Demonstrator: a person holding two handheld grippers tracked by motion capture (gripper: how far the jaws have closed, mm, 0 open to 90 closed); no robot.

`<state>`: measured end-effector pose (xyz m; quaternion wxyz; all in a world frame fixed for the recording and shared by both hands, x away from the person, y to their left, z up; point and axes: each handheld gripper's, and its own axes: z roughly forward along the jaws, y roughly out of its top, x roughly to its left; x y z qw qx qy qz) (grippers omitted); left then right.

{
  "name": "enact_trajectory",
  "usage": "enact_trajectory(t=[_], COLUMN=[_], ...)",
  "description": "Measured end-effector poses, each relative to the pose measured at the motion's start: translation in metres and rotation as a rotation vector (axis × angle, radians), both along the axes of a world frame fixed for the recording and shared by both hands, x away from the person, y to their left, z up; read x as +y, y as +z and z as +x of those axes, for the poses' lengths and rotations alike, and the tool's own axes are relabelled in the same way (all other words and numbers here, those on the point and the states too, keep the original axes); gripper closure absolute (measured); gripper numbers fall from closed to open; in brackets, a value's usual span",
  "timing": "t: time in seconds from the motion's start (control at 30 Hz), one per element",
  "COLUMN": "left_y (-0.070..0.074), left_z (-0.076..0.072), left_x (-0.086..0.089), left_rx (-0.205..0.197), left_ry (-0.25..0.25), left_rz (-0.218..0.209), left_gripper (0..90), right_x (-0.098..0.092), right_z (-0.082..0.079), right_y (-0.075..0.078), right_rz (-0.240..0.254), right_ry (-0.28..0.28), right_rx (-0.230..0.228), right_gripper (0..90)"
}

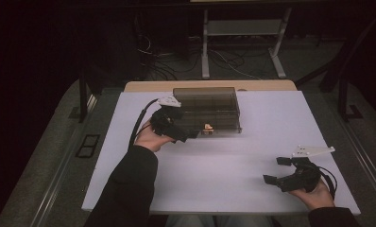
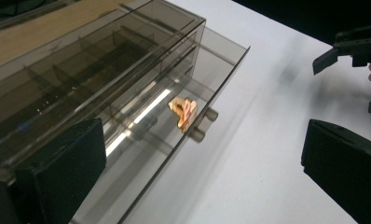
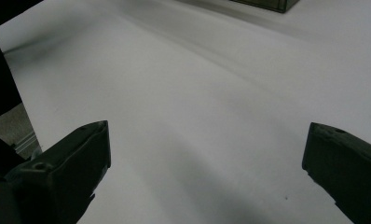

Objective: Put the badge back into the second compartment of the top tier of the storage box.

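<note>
A smoky see-through drawer box (image 1: 206, 108) stands at the back middle of the white table (image 1: 224, 161). A small orange-pink object (image 2: 183, 112) lies behind the lower drawer's front panel, which bears two round knobs (image 2: 210, 115). That front panel seems to stand slightly out from the box. My left gripper (image 1: 188, 127) is open at the box's front left corner, one jaw against the box side and the other over the table. In its own view the left gripper (image 2: 204, 154) has the drawer front between its jaws. My right gripper (image 1: 273, 170) is open and holds nothing near the front right.
The box (image 3: 267, 3) is far from the right gripper (image 3: 207, 140), with bare white table between them. The right gripper (image 2: 346, 46) shows far off in the left gripper view. A wooden strip (image 1: 143, 86) runs behind the box. Cables and a stand's legs (image 1: 205, 56) are on the floor beyond.
</note>
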<state>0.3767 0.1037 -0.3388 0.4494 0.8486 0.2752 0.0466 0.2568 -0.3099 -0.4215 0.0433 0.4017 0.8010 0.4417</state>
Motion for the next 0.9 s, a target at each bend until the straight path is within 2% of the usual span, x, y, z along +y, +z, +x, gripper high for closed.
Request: enact_trajectory(t=[0.13, 0.47, 0.73, 0.9], left_y=[-0.003, -0.008, -0.015, -0.019], left_z=[-0.005, -0.022, -0.032, -0.040], left_x=[0.007, 0.017, 0.030, 0.037], left_rx=[-0.004, -0.014, -0.015, -0.026], left_ry=[0.018, 0.019, 0.055, 0.072], left_rz=[-0.018, -0.028, -0.054, -0.050], left_gripper=[0.0, 0.0, 0.0, 0.0], right_x=[0.000, 0.001, 0.001, 0.001], right_z=[0.000, 0.000, 0.000, 0.000], right_y=[0.000, 0.000, 0.000, 0.000], right_rz=[-0.001, 0.000, -0.002, -0.002], right_ry=[-0.002, -0.003, -0.002, -0.001], right_rx=[0.002, 0.008, 0.002, 0.004], right_gripper=[0.3, 0.3, 0.4, 0.3])
